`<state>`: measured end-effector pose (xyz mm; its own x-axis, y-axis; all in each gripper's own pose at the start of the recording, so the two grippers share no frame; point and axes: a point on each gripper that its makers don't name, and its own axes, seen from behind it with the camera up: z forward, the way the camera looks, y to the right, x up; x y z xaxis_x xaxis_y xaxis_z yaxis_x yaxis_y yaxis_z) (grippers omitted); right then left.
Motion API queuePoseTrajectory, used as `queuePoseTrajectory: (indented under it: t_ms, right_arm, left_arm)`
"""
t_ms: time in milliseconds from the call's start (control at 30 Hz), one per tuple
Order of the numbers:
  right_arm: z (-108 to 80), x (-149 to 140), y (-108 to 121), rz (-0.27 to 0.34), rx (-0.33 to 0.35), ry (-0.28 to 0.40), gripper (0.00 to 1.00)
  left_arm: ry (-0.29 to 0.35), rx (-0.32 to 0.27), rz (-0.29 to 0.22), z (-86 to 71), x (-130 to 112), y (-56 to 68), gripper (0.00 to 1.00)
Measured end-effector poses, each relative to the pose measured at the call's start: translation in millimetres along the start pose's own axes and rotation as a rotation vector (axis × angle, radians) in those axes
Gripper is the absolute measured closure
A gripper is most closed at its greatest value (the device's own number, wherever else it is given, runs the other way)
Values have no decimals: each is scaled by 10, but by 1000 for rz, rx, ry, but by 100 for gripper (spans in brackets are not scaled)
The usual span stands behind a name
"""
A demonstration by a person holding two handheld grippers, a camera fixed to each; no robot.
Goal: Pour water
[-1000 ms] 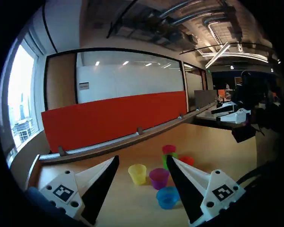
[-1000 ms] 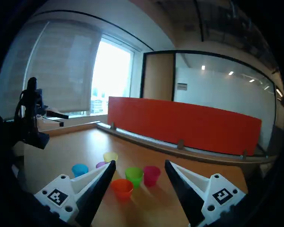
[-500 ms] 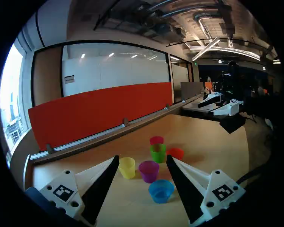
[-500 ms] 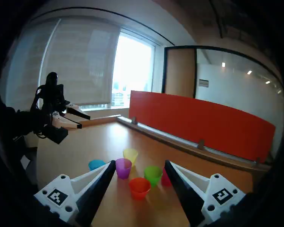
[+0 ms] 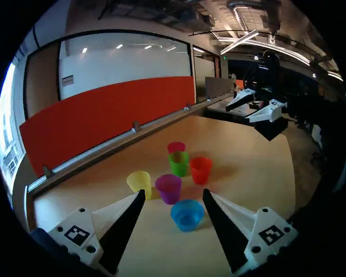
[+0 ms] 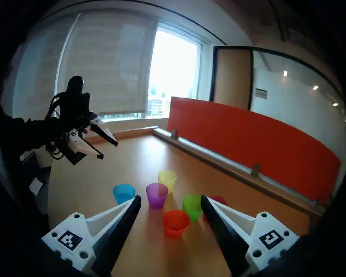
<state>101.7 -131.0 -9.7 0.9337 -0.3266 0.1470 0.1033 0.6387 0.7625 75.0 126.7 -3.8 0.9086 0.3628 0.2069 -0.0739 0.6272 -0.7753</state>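
Several small plastic cups stand grouped on a wooden table. In the left gripper view my left gripper is open above the table, with a blue cup nearest between its fingers, then purple, yellow, green, orange and magenta cups. In the right gripper view my right gripper is open, with the orange cup closest, the green cup, purple cup, yellow cup and blue cup beyond. The left gripper hangs at far left, the right gripper at far right.
A red partition with a rail runs along the table's far edge. A bright window with a blind lies beyond. A person's dark sleeve holds the far gripper.
Both grippers have swung and tilted down toward the cups, which now sit higher and more centred between the fingers. Each far gripper has drifted inward in the other's view.
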Motion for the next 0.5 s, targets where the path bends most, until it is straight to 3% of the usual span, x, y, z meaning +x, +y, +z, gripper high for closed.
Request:
queuePoseTrajectory:
  t_ms: [267,500]
  right_arm:
    - [71,8,42,-9,24,-12,0]
    - [142,-57,79,-3,40,-29,0]
  left_arm:
    - [-119,-69,44,183,-371,170,7]
    - [-207,-86,73,390,-687,217,7]
